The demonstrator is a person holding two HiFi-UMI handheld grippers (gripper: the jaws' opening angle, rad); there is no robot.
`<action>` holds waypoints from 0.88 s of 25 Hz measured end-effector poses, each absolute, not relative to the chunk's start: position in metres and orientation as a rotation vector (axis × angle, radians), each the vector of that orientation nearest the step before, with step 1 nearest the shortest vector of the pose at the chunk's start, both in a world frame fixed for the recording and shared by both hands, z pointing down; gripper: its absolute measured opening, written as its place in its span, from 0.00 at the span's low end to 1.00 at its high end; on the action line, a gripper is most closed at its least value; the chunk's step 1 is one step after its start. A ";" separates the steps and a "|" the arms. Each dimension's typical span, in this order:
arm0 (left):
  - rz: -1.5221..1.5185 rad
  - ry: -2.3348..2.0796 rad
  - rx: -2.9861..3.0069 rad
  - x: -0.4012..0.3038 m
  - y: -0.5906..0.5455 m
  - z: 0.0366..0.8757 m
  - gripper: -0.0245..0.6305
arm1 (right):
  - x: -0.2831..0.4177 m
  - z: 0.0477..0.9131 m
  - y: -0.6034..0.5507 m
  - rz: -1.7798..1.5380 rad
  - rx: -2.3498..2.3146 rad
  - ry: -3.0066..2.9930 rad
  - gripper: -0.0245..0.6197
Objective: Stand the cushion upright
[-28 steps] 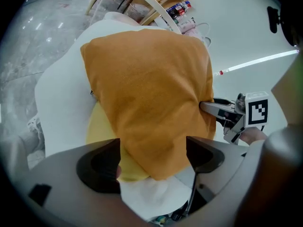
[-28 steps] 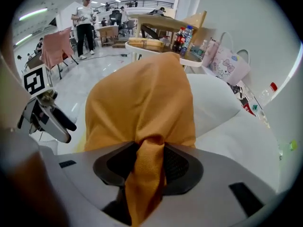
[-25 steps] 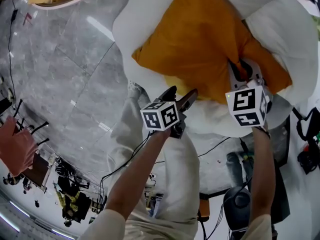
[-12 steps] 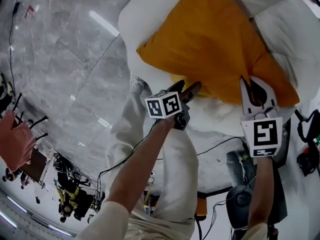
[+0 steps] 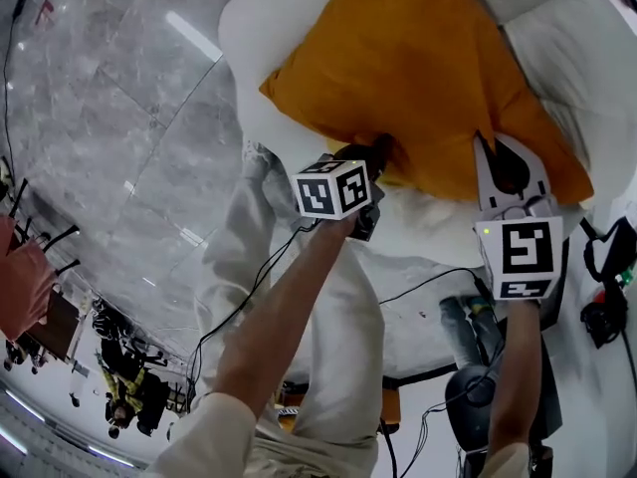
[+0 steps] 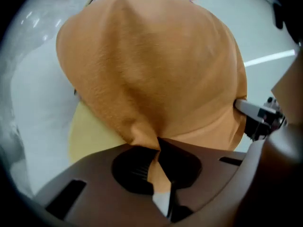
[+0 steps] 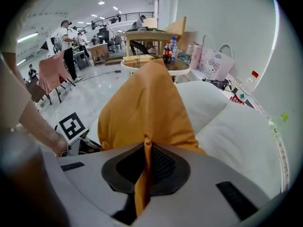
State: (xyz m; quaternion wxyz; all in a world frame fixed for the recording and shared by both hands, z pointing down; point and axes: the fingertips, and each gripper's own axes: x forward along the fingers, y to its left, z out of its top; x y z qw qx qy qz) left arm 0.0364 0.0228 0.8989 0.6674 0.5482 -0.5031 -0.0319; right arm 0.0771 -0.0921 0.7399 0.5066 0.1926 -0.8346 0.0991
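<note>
Orange cushion (image 5: 418, 78) is clamped at its near edge by the right tool (image 5: 501, 152); the left tool's (image 5: 380, 153) jaws are closing on fabric. White sofa (image 5: 264, 38) behind, open floor (image 5: 119, 118) leftward.

The cushion (image 5: 418, 78) is cut off by the head view's upper edge; labels on the bottles (image 7: 169, 51) are too small to be read.

cushion (image 5: 418, 68) on sofa (image 5: 267, 28), floor (image 5: 119, 118) left of sofa
</note>
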 end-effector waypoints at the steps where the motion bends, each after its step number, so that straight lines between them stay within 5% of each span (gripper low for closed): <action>1: 0.004 -1.162 1.271 0.038 0.026 0.894 0.07 | 0.077 0.739 -0.092 0.233 0.474 -2.011 0.08; 22: 0.178 -1.219 1.517 -0.024 0.031 0.753 0.05 | 0.118 0.646 -0.072 0.471 0.906 -2.064 0.08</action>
